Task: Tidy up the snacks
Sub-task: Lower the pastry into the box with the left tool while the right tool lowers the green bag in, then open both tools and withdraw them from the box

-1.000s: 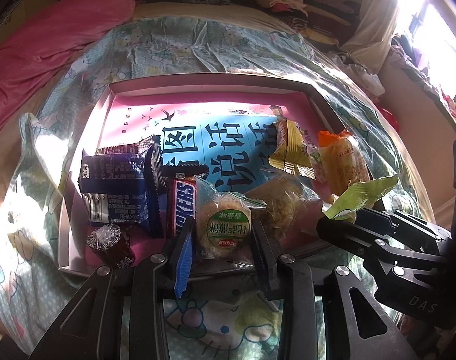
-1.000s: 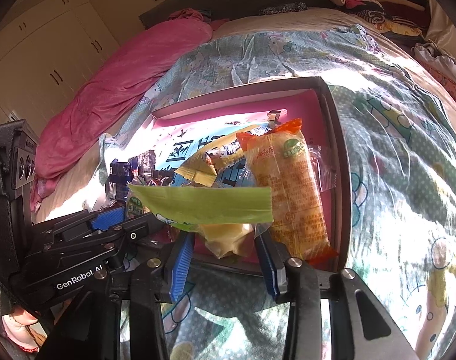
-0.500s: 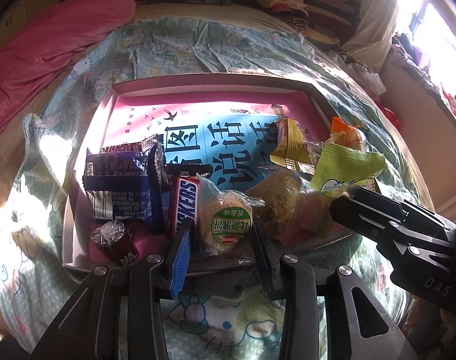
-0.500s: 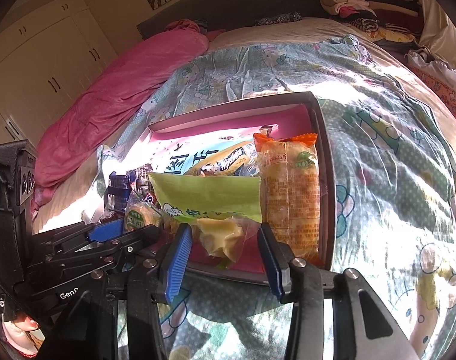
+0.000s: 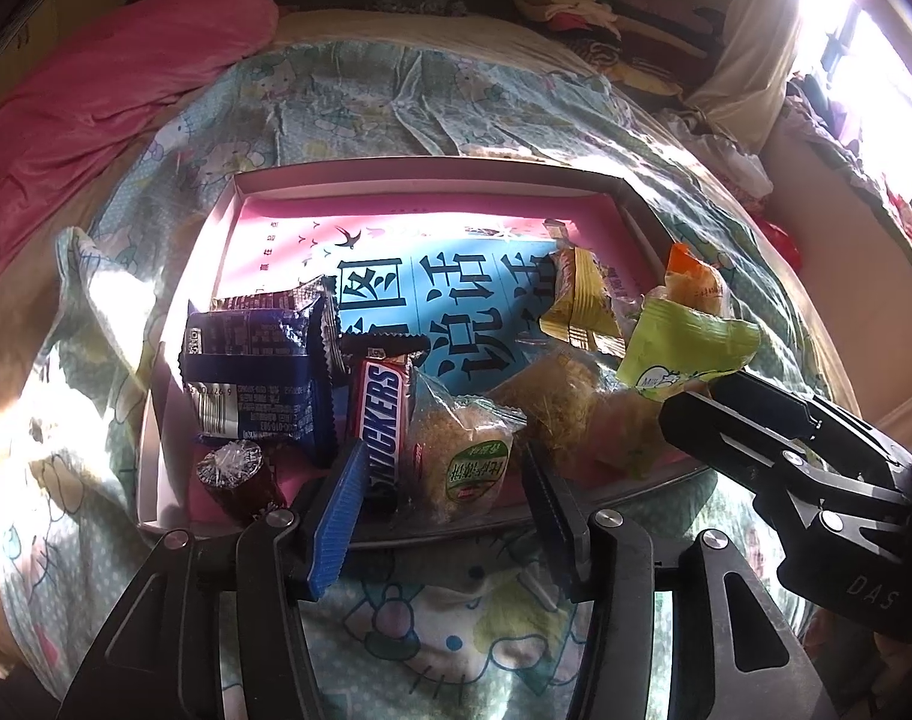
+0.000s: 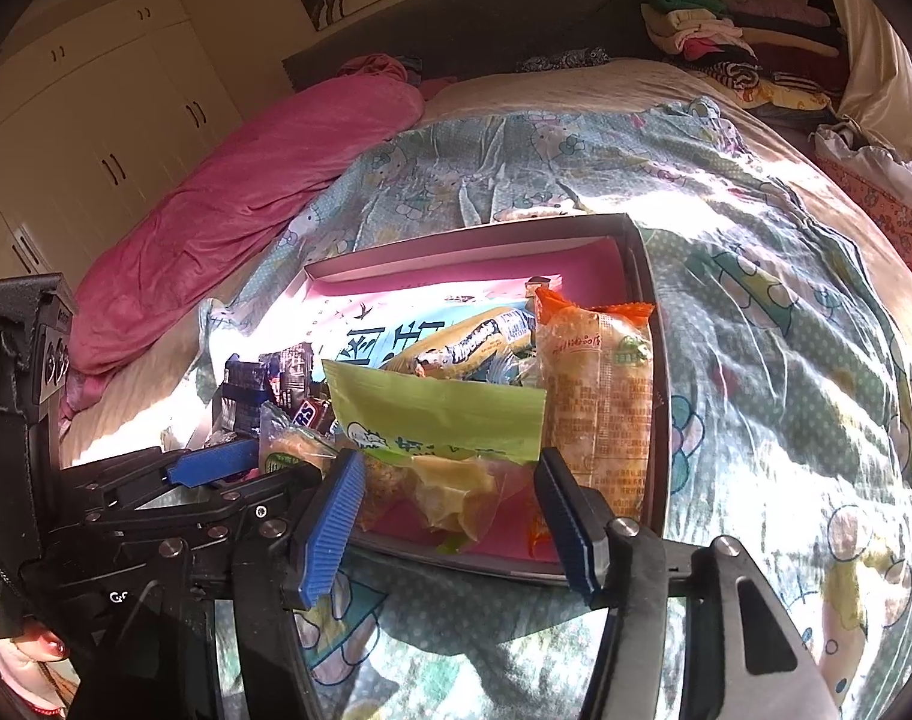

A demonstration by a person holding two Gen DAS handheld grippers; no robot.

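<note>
While both grippers' jaws are opening, pads clear of the snacks, the left gripper (image 5: pixel 441 504) brackets the round cake (image 5: pixel 465 459) and the right gripper (image 6: pixel 447 516) the green packet (image 6: pixel 438 414), both inside the box (image 5: pixel 426 171) on the bed (image 5: pixel 396 96).

I see a bed covered by a cartoon-print sheet (image 6: pixel 576 180). A pink duvet (image 6: pixel 246 198) lies bunched along the sheet's left edge, and a pile of folded clothes (image 6: pixel 726 30) sits past its far right corner. White wardrobe doors (image 6: pixel 96 120) stand left of the duvet; a sunlit window (image 5: pixel 876 60) glares right of the sheet.
</note>
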